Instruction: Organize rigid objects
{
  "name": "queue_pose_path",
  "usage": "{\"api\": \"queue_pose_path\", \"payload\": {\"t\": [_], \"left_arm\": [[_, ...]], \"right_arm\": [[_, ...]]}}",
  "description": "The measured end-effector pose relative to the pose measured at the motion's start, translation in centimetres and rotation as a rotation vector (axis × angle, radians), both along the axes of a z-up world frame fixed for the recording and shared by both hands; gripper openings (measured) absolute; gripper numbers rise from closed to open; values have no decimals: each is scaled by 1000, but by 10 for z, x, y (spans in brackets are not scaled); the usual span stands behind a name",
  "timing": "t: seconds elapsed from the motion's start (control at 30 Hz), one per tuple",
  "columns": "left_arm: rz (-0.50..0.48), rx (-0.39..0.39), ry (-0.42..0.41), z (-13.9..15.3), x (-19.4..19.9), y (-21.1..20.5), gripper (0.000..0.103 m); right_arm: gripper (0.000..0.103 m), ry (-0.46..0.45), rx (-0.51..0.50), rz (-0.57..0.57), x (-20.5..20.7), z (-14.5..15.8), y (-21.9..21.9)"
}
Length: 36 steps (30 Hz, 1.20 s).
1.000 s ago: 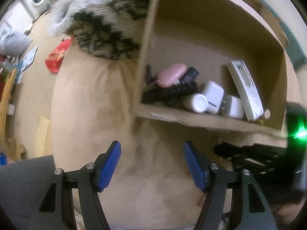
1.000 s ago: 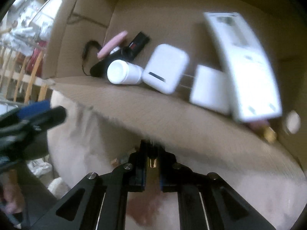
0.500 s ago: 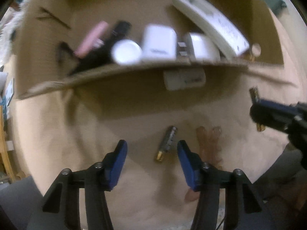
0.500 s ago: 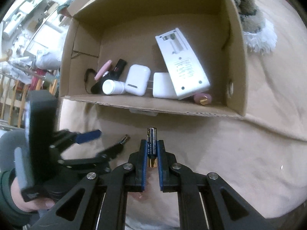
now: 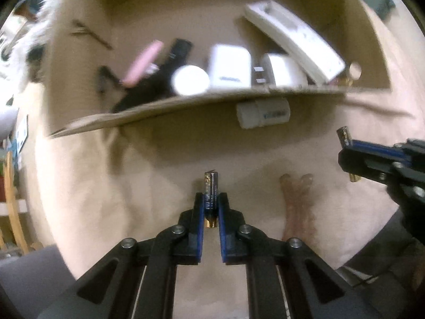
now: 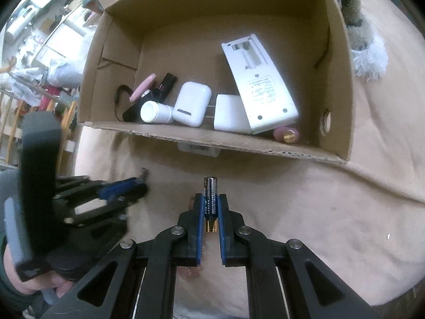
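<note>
Left gripper pointing down, jaws clamped; right gripper tilted, jaws seemingly clamped too.

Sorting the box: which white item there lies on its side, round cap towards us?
The small white bottle, left of the white earbud case; the others are flat or boxy.

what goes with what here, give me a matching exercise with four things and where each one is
Things:
1. battery
2. white remote
3. white bottle
4. small white case

Places:
A. lying in the cardboard box, cap toward the near wall
B. outside the box, against its near wall
C. clamped in the left tool
D. in the box, propped up on a white block

Pairs: 1-C, 2-D, 3-A, 4-B
</note>
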State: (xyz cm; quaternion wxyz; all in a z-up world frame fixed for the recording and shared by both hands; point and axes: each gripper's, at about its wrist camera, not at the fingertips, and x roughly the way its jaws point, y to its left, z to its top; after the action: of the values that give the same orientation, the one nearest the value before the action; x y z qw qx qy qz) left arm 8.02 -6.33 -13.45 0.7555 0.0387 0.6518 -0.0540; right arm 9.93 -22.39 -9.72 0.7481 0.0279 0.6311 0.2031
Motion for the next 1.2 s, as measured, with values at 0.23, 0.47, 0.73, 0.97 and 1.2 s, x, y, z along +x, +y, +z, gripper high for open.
{"api": "queue_pose_path", "payload": {"t": [0.23,0.47,0.73,0.97,1.2], "left_arm": [[122,-51,-119,57,-13,43,9],[187,-70,-230,106,2,48,9],[202,-44,-313,141,30,43,9],[172,-21,-304,126,62,30,9],[195,-61,-235,90,90,29,9]], "right_arm": [[10,-61,37,-22,-4,32,-4],[10,-143,73,-26,-4,73,-2],[10,-216,81,-30,24,100,1],[11,-210,65,-21,60,90,9],[11,-142,87,-30,90,46,16]]}}
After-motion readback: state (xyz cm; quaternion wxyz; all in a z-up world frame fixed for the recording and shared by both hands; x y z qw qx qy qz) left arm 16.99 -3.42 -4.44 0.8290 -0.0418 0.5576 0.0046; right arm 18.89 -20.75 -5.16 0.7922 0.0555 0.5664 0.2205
